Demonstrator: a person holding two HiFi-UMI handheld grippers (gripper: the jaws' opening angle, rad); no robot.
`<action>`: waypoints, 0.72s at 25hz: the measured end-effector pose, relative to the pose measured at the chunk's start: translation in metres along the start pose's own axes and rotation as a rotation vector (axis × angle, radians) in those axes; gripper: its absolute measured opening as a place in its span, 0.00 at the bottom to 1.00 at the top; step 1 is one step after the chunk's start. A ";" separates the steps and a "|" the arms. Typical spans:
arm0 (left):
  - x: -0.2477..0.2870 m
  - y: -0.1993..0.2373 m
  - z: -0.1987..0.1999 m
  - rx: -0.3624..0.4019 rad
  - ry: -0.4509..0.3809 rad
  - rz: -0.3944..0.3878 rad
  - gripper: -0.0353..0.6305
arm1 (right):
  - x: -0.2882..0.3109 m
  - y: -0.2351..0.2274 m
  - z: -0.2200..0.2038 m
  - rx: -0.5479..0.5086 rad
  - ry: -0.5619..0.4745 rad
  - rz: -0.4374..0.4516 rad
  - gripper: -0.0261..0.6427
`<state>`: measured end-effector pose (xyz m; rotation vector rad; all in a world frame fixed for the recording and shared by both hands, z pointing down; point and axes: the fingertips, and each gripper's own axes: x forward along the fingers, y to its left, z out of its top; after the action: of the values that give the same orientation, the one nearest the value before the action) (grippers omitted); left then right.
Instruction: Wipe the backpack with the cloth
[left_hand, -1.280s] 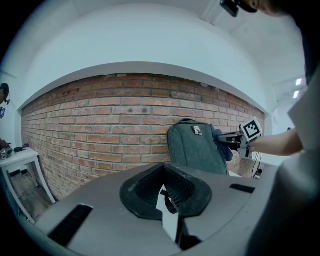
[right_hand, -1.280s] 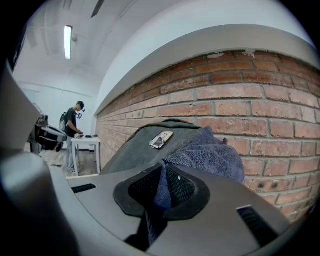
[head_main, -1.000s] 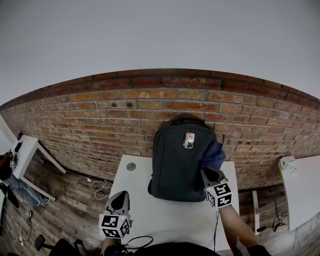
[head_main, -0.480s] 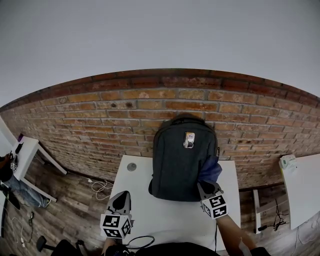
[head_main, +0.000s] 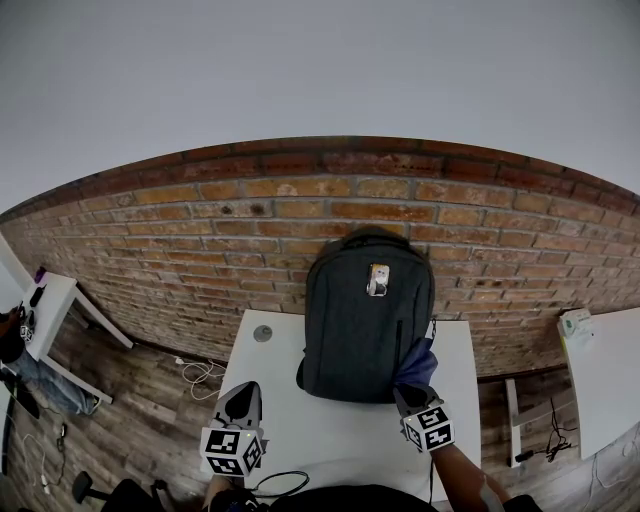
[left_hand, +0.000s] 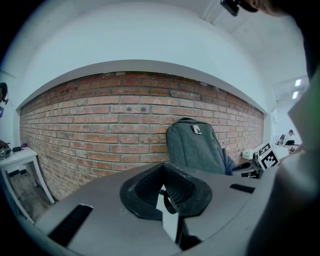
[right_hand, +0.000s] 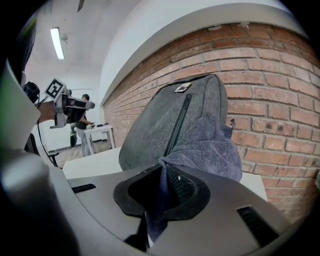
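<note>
A dark grey backpack (head_main: 365, 315) stands upright on the white table (head_main: 268, 400), leaning against the brick wall, with a small tag near its top. My right gripper (head_main: 412, 392) is shut on a blue-purple cloth (head_main: 418, 361), which lies against the backpack's lower right side. In the right gripper view the cloth (right_hand: 207, 147) bunches out of the jaws and touches the backpack (right_hand: 167, 127) beside its zip. My left gripper (head_main: 239, 400) hovers over the table's front left, shut with nothing in it; the left gripper view shows the backpack (left_hand: 196, 146) further off.
The brick wall (head_main: 200, 250) runs behind the table. A small round disc (head_main: 262, 333) lies at the table's back left. A cable (head_main: 285, 480) loops near the front edge. Other white tables stand at far left (head_main: 40, 300) and right (head_main: 600, 370).
My right gripper has drawn the cloth down the backpack's right side, from mid-height to near its base, toward me. The left gripper has stayed still.
</note>
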<state>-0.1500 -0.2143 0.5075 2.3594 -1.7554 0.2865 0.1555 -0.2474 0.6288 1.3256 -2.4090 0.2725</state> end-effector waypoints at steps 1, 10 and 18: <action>0.000 0.000 0.000 0.000 0.000 0.001 0.05 | 0.001 0.002 -0.007 0.008 0.012 0.003 0.08; -0.003 -0.001 -0.005 -0.007 0.007 0.000 0.05 | 0.006 0.021 -0.065 0.049 0.127 0.016 0.08; -0.007 0.001 -0.005 -0.014 -0.003 0.008 0.05 | 0.007 0.031 -0.088 0.070 0.192 0.035 0.08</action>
<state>-0.1537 -0.2068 0.5108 2.3446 -1.7634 0.2705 0.1460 -0.2055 0.7121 1.2272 -2.2813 0.4757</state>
